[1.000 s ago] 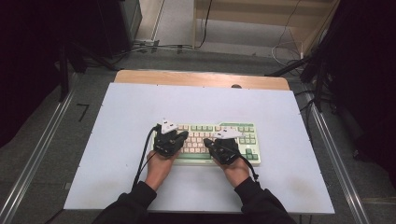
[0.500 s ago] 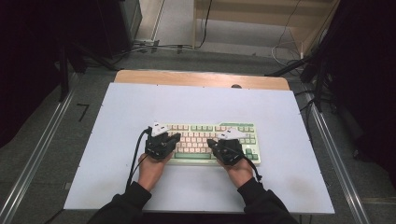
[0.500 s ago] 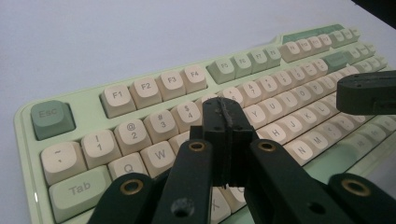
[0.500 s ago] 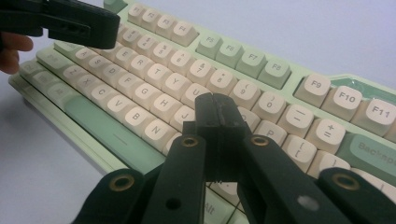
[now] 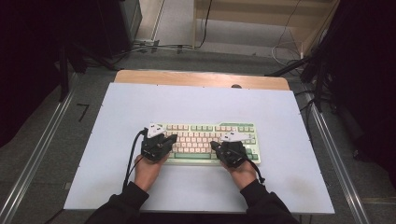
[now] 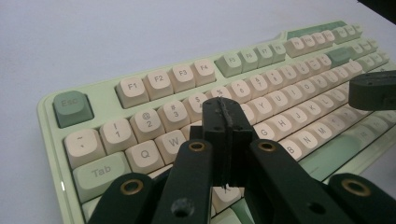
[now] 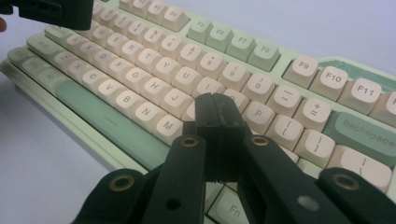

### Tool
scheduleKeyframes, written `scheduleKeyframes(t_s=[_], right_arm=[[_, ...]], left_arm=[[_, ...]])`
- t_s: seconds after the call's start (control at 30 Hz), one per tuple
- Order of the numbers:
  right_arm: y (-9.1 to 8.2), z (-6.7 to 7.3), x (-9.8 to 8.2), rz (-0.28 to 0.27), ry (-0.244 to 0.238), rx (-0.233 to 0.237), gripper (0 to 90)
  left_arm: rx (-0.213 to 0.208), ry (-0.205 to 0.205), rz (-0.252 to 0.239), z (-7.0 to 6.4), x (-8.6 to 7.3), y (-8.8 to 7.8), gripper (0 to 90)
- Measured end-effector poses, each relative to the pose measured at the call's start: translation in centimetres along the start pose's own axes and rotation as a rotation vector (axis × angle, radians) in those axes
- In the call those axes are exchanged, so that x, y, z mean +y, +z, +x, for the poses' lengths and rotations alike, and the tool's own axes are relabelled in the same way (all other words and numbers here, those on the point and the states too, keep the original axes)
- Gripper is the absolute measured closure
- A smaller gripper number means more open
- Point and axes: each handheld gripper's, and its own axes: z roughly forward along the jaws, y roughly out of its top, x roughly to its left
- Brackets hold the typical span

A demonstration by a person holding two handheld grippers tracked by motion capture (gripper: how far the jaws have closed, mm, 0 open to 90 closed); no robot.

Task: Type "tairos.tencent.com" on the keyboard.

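From above, the green keyboard [image 5: 210,142] lies low in the middle of the white table [image 5: 121,112]. Up close, the left gripper [image 6: 223,116] is clenched over the E key, and the right gripper [image 7: 219,112] is clenched near K; both hold nothing.

Bare white tabletop [image 5: 196,105] open all round the keyboard [image 5: 205,128]; both grippers crowd its near edge.

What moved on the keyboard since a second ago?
Both hands slid toward the person: the left gripper and the right gripper now sit lower over the keyboard, jaws shut, holding nothing. The keyboard stayed put.
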Motion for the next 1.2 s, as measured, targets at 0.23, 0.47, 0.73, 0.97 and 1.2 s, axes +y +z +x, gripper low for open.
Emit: scheduleKeyframes(t_s=[0.23,0.47,0.73,0.97,1.2], right_arm=[[0.17,-0.05,-0.24,0.015,0.001,-0.002,87.1],[0.21,-0.31,-0.39,0.022,0.007,-0.008,87.1],[0.71,-0.25,-0.82,0.059,-0.002,-0.017,87.1],[-0.05,-0.14,-0.12,0.010,0.015,-0.013,87.1],[-0.04,0.06,0.16,-0.005,0.013,-0.010,87.1]], left_arm=[[0.000,0.006,0.001,-0.03,-0.01,-0.11,90.0],[0.000,0.005,0.001,-0.04,-0.05,-0.09,90.0],[-0.003,0.006,0.005,-0.14,-0.14,-0.04,90.0],[-0.007,0.011,0.007,-0.21,-0.16,-0.02,90.0],[-0.010,0.012,0.009,-0.47,-0.28,0.10,90.0]])
